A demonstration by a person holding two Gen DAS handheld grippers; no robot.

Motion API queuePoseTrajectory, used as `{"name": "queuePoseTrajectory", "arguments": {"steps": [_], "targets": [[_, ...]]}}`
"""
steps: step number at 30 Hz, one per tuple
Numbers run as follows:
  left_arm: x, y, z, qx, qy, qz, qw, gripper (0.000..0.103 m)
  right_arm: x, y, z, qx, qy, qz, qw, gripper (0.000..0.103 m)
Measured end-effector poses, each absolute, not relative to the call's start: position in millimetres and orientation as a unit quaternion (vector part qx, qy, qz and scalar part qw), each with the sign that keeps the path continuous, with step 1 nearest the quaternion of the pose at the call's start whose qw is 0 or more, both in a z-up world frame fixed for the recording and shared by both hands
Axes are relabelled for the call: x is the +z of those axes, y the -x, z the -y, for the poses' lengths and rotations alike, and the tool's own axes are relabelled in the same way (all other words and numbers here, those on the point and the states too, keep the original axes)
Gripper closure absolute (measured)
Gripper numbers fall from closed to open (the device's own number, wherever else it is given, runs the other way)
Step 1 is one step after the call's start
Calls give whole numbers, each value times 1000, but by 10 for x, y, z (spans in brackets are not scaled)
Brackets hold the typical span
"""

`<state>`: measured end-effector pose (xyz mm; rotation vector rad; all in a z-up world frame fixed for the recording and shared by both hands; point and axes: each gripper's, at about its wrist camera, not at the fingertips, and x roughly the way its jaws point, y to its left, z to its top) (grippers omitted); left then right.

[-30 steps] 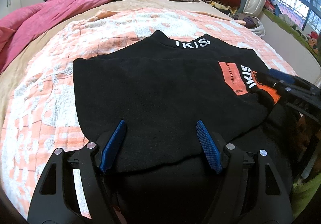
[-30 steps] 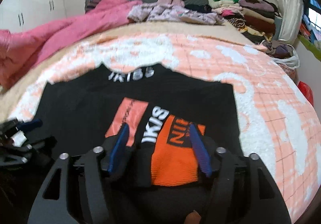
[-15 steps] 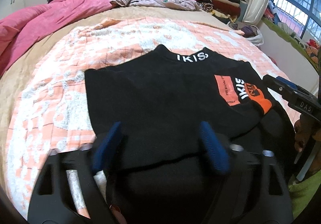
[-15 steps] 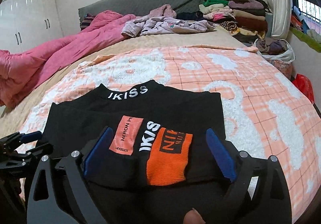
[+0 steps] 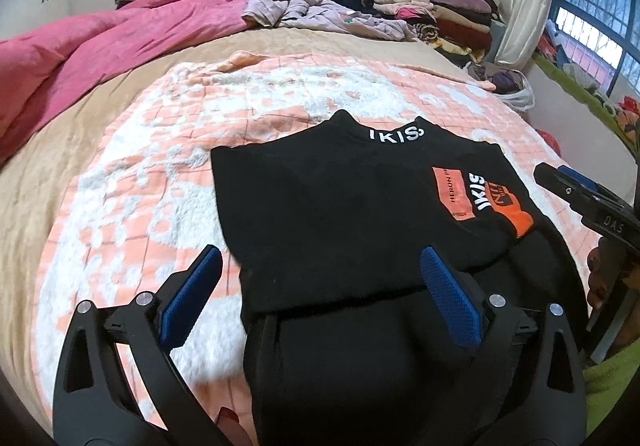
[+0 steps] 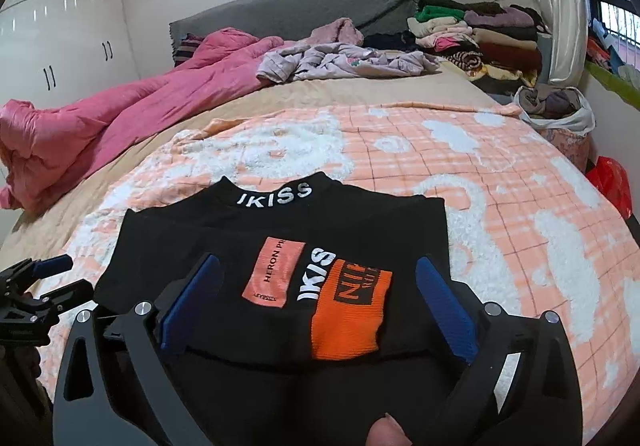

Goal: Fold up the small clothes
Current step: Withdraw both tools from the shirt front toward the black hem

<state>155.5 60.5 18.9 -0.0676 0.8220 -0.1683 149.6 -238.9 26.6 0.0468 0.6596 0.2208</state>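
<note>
- Releasing: left gripper (image 5: 320,292) and right gripper (image 6: 318,304), jaws opening, pinch nothing.
- Black sweater (image 5: 344,214) lies folded on the blanket (image 5: 160,174), collar at twelve o'clock.
- Next probably regrasp the six o'clock hem.

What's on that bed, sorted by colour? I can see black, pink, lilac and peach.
Black: 1, the sweater
Pink: 1, the quilt
Lilac: 1, the crumpled garment
Peach and white: 1, the blanket
Total: 4
</note>
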Motion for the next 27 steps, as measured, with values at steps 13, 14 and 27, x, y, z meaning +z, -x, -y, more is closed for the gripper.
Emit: {"name": "queuePoseTrajectory", "arguments": {"steps": [13,14,27], "targets": [[375,-1192,-661,-63,40,-389,918,10,519,-1169,2271,135,-7,-309,942,5],[390,-1175,-669,-62,41,-388,919,10,536,-1142,2269,136,-6,-308,942,5],[670,-824,-838,-37,45,-368,928,10,715,-899,2284,136,-6,-297,945,5]]}}
